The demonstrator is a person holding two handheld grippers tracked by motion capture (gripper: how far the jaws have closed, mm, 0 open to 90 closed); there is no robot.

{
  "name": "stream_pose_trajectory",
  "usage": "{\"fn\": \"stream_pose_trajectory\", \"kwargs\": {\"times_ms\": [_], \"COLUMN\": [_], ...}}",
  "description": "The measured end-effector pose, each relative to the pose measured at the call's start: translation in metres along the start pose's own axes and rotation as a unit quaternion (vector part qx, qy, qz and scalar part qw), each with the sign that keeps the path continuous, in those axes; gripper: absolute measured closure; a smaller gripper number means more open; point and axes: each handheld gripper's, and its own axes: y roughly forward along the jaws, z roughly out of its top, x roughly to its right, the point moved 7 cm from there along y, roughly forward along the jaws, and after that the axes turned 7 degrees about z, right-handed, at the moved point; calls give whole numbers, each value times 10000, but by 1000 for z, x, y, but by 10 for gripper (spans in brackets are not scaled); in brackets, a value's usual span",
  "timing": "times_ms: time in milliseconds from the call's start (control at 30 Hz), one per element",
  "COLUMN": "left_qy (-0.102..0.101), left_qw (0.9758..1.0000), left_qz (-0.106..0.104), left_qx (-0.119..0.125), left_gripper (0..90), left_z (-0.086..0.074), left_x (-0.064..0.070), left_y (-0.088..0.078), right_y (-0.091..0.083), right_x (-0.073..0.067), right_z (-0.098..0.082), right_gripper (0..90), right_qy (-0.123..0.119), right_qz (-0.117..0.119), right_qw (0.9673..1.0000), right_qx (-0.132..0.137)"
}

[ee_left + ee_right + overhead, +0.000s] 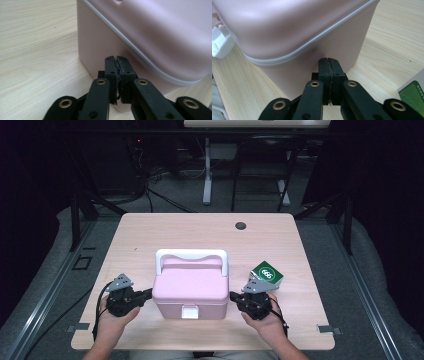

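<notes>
**A:** Dark curtains and cable clutter frame the top of the high view; lower down sits a pale wooden table point(200, 227). What's on it?

**B:** A pink box point(191, 290) with a white handle, low in the middle of the frame, white latch facing the bottom edge. A green packet point(267, 273) lies just right of it. The left gripper point(148, 293) points at the box's left wall, the right gripper point(232, 296) at its right wall, each in a hand coming up from the bottom.

**A:** And the left gripper view?

**B:** Its jaws are clenched on nothing, pads pressed together, tips right at the box's lower wall at centre frame. The grey lid seam runs diagonally across the upper right. Whether the tips touch the wall, I can't tell.

**A:** Right gripper view?

**B:** Same story: jaws clamped shut and empty, tips against or just short of the wall. This view adds the latch at the left edge and a corner of the packet at the lower right, neither visible from the left one. The handle appears from above.

**A:** Risks?

**B:** I'd judge uneven pushing could twist or slide the box on the smooth wood, or nudge it into the packet. Closed tips on a slick wall may also slip.
</notes>
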Motion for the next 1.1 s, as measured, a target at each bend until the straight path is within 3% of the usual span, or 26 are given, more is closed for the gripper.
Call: {"fn": "stream_pose_trajectory", "kwargs": {"times_ms": [133,333,633,900,1100], "left_qy": [-6,154,35,222,295], "left_qw": [10000,9999,10000,9998,9995], "left_qz": [-53,24,16,-23,-83], "left_qx": [-25,-36,58,14,-38], "left_gripper": [797,737,661,644,625], "left_z": [5,19,43,57,70], "left_x": [-4,-13,-24,-22,-16], "left_y": [-1,-10,-26,-29,-29], "right_y": [-1,-8,-19,-22,-25], "right_x": [5,10,21,23,24], "right_z": [5,21,50,60,70], "right_gripper": [831,794,729,695,661], "right_qy": [1,-65,-61,-122,-14], "right_qz": [8,19,88,102,232], "right_qw": [10000,9999,9999,9998,9995], "right_qx": [-85,-81,-47,-111,-192]}}
